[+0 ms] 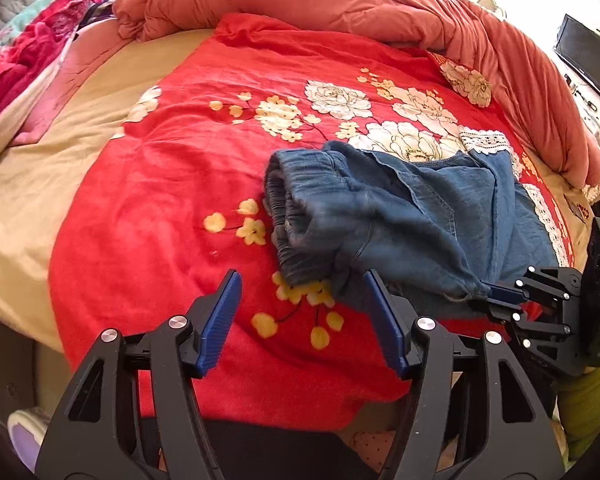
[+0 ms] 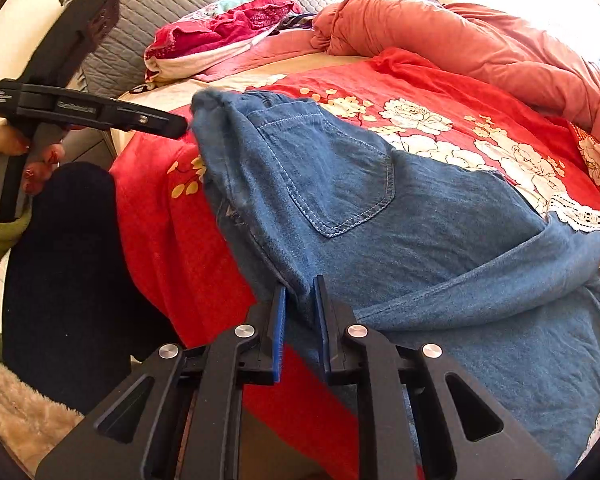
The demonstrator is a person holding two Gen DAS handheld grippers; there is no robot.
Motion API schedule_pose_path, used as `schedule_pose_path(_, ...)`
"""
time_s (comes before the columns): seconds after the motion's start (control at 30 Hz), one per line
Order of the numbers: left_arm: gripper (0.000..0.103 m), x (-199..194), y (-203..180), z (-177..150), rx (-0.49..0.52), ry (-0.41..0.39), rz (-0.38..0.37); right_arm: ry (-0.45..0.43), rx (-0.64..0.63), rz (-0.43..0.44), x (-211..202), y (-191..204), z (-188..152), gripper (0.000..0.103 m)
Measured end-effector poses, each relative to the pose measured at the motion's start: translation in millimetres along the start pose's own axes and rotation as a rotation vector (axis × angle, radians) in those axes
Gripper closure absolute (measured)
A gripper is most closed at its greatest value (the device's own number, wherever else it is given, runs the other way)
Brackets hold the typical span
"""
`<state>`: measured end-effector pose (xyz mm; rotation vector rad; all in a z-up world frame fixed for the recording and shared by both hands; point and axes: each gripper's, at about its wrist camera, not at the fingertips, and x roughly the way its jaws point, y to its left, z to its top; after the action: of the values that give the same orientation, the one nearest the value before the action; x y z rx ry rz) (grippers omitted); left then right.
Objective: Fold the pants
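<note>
Nearest the lens, the right gripper (image 2: 300, 300) is closed on a fold of the blue denim pants (image 2: 380, 216), pinching the cloth at its near edge. The left gripper (image 1: 300, 292) stands with its jaws wide apart, holding nothing, just beside the bunched elastic waistband (image 1: 296, 208). The pants lie crumpled on the red floral blanket (image 1: 160, 200), near the bed's front edge, with a back pocket (image 2: 336, 176) facing up and a white lace hem (image 2: 580, 216) at the far side. Probable faults: with one pinch only, a pull may drag the whole garment rather than spread it; the thin fold may slip from the pads; the loose blanket may bunch and travel with the denim. The orange duvet (image 1: 340, 0) lies well apart.
</note>
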<state>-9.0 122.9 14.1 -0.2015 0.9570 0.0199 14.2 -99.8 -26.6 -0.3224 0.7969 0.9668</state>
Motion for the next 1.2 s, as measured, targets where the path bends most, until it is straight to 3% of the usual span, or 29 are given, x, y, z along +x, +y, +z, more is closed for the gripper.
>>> schedule_pose_path(0.1, 0.048, -13.2, -0.4, -0.2, -0.009, -0.03, -0.015, 0.0, 0.008, 0.013, 1.8, 2.0, -3.4, 0.08)
schedule_pose_path(0.23, 0.048, -21.2, -37.5, 12.9, 0.085, -0.087, -0.095, -0.009, 0.024, 0.02, -0.1, 4.6, -5.5, 0.077)
schedule_pose_path(0.33, 0.048, 6.2, -72.8, 20.9, 0.179, -0.042, -0.141, -0.022, 0.053, 0.042, -11.1, 1.9, -6.7, 0.078)
schedule_pose_path(0.43, 0.049, 39.0, -87.7, 17.8, 0.211, 0.024, -0.12, -0.061, 0.082, 0.036, -35.0, -4.1, -9.6, 0.078)
schedule_pose_path(0.53, 0.049, 68.8, -87.9, 5.6, 0.222, 0.099, -0.045, -0.09, 0.116, -0.012, -51.3, -16.1, -8.9, 0.07)
schedule_pose_path(0.7, 0.049, 74.5, -85.7, -0.2, 0.222, 0.116, -0.047, -0.097, 0.167, -0.089, -50.1, -42.5, 9.4, 0.07)
schedule_pose_path(0.8, 0.049, 75.4, -85.2, -1.4, 0.221, 0.117, -0.046, -0.089, 0.203, -0.082, -34.1, -52.8, 23.6, 0.06)
schedule_pose_path(0.97, 0.049, 76.5, -83.8, 0.2, 0.218, 0.113, -0.049, 0.083, 0.306, -0.126, 16.7, -75.0, 21.6, 0.059)
schedule_pose_path(1.1, 0.048, 71.2, -82.7, 0.7, 0.203, 0.1, -0.065, 0.054, 0.363, -0.102, 13.8, -81.8, 23.0, 0.06)
schedule_pose_path(1.2, 0.047, 50.1, -82.9, 1.0, 0.177, 0.052, -0.112, -0.036, 0.396, -0.09, -18.0, -89.0, 21.2, 0.06)
